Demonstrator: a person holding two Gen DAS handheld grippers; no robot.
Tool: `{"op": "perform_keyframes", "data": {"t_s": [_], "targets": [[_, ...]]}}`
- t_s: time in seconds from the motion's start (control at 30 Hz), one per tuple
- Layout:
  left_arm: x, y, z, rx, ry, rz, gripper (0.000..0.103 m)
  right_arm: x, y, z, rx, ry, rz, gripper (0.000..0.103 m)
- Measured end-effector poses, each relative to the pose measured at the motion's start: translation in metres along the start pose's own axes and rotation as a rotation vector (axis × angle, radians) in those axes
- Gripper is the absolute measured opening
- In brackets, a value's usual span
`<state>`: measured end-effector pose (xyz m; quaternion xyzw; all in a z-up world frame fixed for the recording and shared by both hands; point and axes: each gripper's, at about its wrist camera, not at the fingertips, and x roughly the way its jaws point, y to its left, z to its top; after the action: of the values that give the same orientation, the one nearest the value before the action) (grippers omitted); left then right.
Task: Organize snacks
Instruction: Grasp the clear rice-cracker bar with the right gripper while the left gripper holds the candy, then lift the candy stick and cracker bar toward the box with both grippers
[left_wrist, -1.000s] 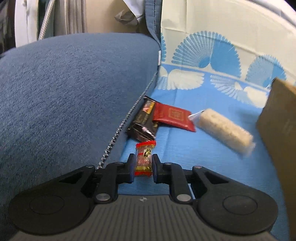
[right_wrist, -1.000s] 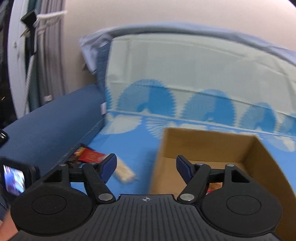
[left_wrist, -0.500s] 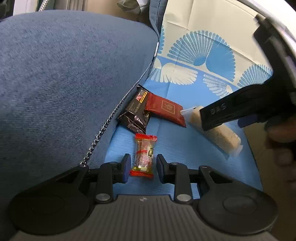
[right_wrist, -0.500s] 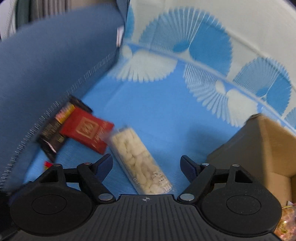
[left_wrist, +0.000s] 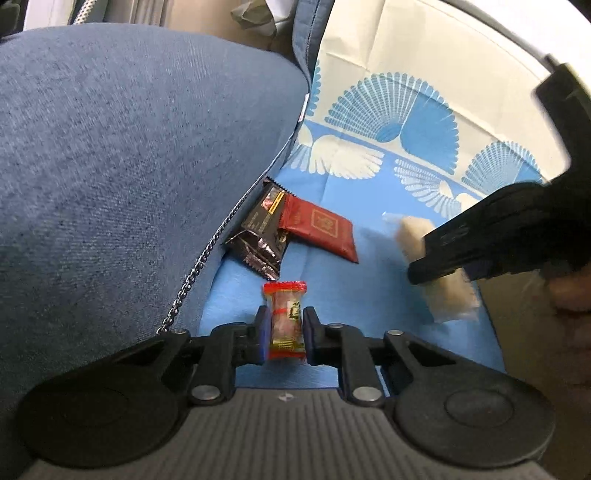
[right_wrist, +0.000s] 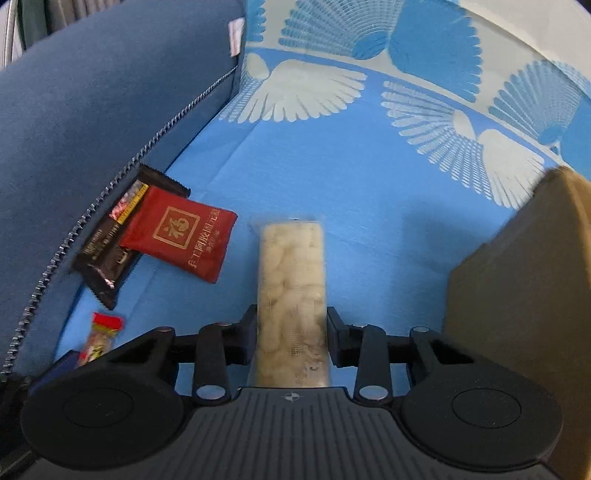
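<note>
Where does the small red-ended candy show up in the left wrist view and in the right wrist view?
Left wrist view: the small red-ended candy sits low at centre, between the closing pads of the left hand-held gripper.
Right wrist view: the same candy is at the lower left edge, partly hidden behind the gripper body.
Shared landmark: the red packet overlapping the black packet.

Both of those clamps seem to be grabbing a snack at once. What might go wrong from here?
1. The right gripper is closing on the long clear packet of pale puffed rice; too hard a squeeze could crush it.
2. The left gripper pinches the small red-ended candy wrapper only at its sides, so it may slip.
3. The brown cardboard box stands close by; a swing might knock it.
</note>
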<state>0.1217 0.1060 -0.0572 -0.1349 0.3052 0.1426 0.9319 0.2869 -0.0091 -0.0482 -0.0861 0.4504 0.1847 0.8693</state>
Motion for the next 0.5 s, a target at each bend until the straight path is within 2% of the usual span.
{"op": "perform_keyframes", "data": {"t_s": [0.17,0.37,0.4,0.43,0.5], "targets": [[-0.005,0.001,0.003,-0.008,-0.001,-0.039,0.018,-0.053,-0.001,-0.013,0.042,-0.061,0.008,0.038],[-0.02,0.004,0.006,-0.044,0.037,-0.108,0.018,-0.139,0.005,-0.06,0.033,-0.156,0.051,0.038],[-0.026,0.006,0.006,-0.053,0.041,-0.115,0.015,-0.154,0.004,-0.071,0.04,-0.173,0.061,0.038],[-0.036,0.007,0.006,-0.057,0.034,-0.126,0.004,-0.165,0.003,-0.081,0.05,-0.184,0.068,0.038],[-0.057,0.007,0.006,-0.03,0.012,-0.151,0.004,-0.185,0.0,-0.104,0.084,-0.191,0.1,0.038]]}}
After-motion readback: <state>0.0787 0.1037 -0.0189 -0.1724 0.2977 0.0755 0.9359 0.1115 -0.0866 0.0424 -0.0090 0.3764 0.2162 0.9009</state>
